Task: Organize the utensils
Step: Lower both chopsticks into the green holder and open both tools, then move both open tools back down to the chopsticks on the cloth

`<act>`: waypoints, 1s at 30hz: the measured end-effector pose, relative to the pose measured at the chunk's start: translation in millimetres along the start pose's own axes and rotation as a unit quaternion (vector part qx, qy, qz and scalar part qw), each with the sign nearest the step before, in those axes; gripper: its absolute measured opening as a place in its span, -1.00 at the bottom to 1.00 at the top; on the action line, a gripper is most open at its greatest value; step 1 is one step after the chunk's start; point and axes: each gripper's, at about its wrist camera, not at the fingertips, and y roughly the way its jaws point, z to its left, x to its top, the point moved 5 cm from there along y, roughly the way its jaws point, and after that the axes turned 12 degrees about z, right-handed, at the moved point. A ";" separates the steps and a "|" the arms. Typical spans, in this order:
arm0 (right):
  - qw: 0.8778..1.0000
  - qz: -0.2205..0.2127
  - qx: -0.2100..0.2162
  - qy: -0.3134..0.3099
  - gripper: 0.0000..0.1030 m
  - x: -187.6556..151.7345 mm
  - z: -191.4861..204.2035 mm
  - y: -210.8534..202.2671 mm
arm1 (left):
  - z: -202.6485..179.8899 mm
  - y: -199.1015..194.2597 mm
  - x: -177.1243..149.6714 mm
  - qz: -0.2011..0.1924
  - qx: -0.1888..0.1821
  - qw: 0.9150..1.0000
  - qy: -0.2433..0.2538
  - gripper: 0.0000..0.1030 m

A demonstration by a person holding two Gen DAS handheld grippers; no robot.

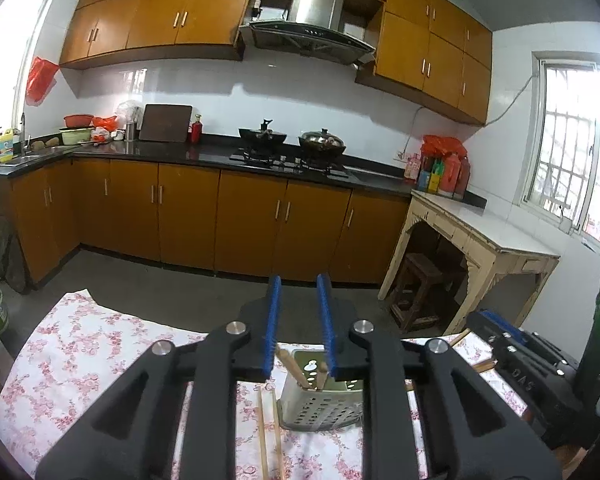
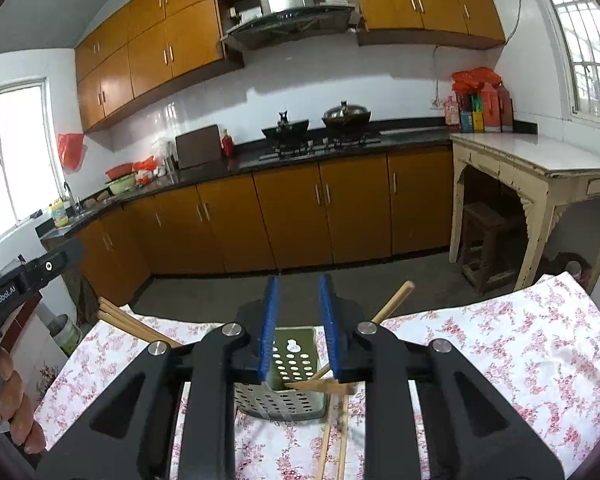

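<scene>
**Left claw** (image 1: pixel 300 322): blue pads parallel with a narrow gap between them, nothing held. No chopstick crosses the gap.

**Right claw** (image 2: pixel 298 326): same state, narrowly parted and empty.

**Utensil holder** (image 1: pixel 320 394): perforated, green-lined caddy, standing on the floral tabletop (image 1: pixel 100 360) just ahead of and below both claws, seen between the pads in each wrist view. Appears upright.

**Chopsticks in holder** (image 1: pixel 290 364): in the left wrist view two wooden ends lean out of the holder's mouth, just under the pad tips. In the right wrist view one stick leans across the rim toward the right pad, its far end rising beyond the claw.

**Loose chopsticks** (image 1: pixel 270 436): a pair lying flat on the cloth, beneath the left claw and just beside the holder's near left corner. Further sticks lie off to the right claw's left, near the tabletop edge.

**Risks, judged:**
- Holder is light and unanchored; a claw brushing its rim or the leaning sticks could tip or slide it.
- Flat sticks on soft cloth: pads may pinch fabric, or take one stick and roll the other away.
- Both claws crowd the same spot; collision is possible.
- The narrow gap could miss the loose pair unless widened first.
</scene>
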 end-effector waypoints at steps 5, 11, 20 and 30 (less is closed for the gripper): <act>0.999 -0.033 -0.005 -0.004 -0.57 0.2 -6.9 -37.5 | 16.4 -36.4 -14.4 -0.021 0.009 1.000 0.000 -0.44; 0.999 -0.033 -0.031 0.019 -0.55 -35.0 -44.5 -67.5 | 45.6 -55.2 -60.0 -0.004 0.035 0.999 0.004 -0.35; 0.989 0.100 -0.072 0.078 -0.54 -133.6 -101.6 -0.2 | 90.5 3.6 -153.9 0.114 0.070 0.991 -0.020 -0.09; 0.973 0.229 -0.012 0.032 -0.54 -202.3 -44.6 88.4 | 97.2 56.8 -231.2 0.226 0.063 0.970 -0.059 0.51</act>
